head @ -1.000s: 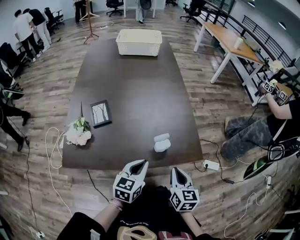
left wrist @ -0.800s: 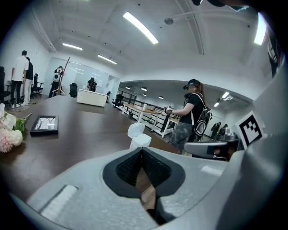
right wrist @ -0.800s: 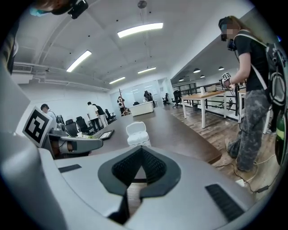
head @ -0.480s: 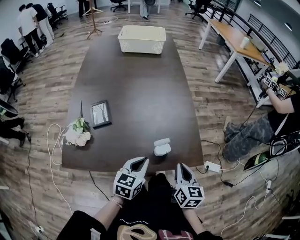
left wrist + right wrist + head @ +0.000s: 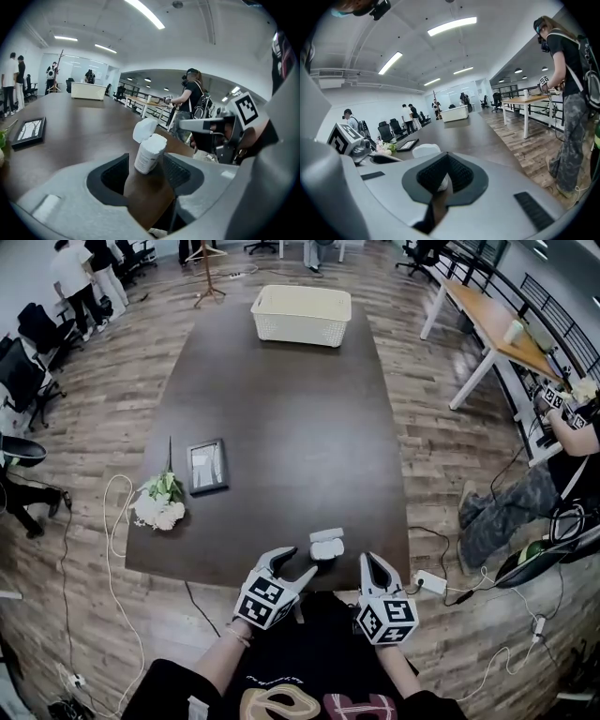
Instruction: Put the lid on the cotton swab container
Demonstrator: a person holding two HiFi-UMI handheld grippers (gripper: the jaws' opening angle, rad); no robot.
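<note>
Things we cannot see well
In the right gripper view the right gripper (image 5: 446, 158), its jaws pressed together, hides most of what is behind it. A white lump (image 5: 425, 150) peeks over it and a white bit (image 5: 443, 183) shows in the slit. I cannot tell which is the lid (image 5: 325, 534) or the cotton swab container (image 5: 323, 551). In the head view the picture frame (image 5: 207, 465) is too small to make out, and a person (image 5: 506, 507) is cut off by the right edge.
</note>
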